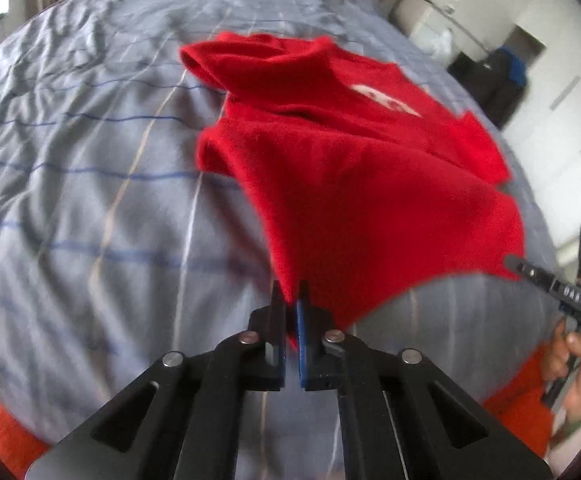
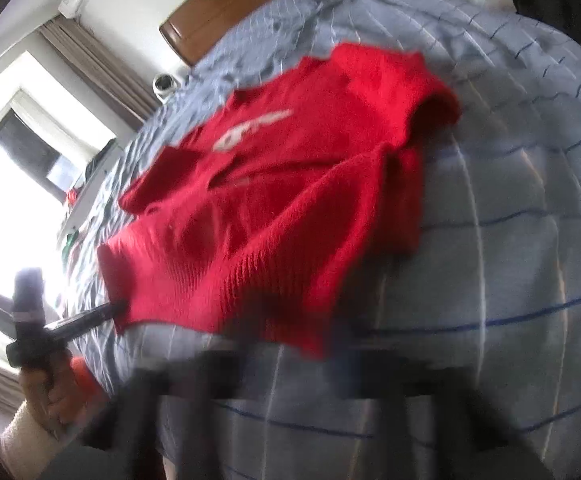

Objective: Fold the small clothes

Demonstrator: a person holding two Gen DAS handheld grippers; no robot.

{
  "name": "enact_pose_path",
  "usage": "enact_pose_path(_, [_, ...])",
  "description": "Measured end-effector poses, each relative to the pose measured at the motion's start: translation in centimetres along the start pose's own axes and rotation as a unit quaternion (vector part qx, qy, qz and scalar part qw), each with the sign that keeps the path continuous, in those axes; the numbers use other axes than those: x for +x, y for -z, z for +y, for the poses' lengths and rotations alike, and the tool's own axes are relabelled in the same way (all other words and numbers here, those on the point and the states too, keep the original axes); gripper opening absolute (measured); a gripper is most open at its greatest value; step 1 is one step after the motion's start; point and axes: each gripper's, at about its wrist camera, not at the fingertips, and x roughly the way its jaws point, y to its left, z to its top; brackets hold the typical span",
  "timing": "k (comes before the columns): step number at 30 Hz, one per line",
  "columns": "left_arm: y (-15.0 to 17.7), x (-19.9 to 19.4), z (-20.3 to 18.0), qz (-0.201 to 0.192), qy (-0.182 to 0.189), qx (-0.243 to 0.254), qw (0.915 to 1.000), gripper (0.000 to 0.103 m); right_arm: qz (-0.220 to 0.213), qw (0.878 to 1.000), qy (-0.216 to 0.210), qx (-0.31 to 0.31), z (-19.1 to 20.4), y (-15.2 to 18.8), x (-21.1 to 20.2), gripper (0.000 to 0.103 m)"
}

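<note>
A small red knitted sweater with a white logo lies on the bed, its sleeves folded in. My left gripper is shut on the near left corner of the hem, with red fabric pinched between its blue pads. My right gripper reaches the other hem corner at the right edge of this view. In the right wrist view the sweater hem hangs just above my right gripper, which is blurred. The left gripper grips the far corner. The hem between the two corners is raised off the bed.
The bed cover is grey-blue with thin blue and white lines, and wrinkled. A wooden headboard stands at the far end, with a white device beside it. A bright window is at the left. A person's hand holds the right gripper's handle.
</note>
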Motion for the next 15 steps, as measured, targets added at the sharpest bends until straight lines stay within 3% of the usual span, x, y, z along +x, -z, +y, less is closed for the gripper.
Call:
enact_pose_path(4, [4.0,-3.1,0.6,0.047,0.007,0.020,0.9987,0.002,0.014,0.999,-0.015,-0.034,1.8,3.1,-5.6,0.005])
enact_pose_path(7, [7.0,-3.0,0.1,0.079,-0.010,0.036,0.9962,0.002,0.037,0.999,-0.003,-0.037,2.6,6.0,-7.9,0.005])
enact_pose_path(11, [7.5,-0.3,-0.6,0.089,-0.054,0.042,0.9937,0.002,0.067,0.996,0.047,-0.018,1.9,8.8,-6.8,0.004])
enact_pose_path(15, [7.7,1.5,-2.2,0.089,-0.091,0.058,0.9902,0.002,0.099,0.989,0.093,0.050,-1.0,11.0,-2.8,0.004])
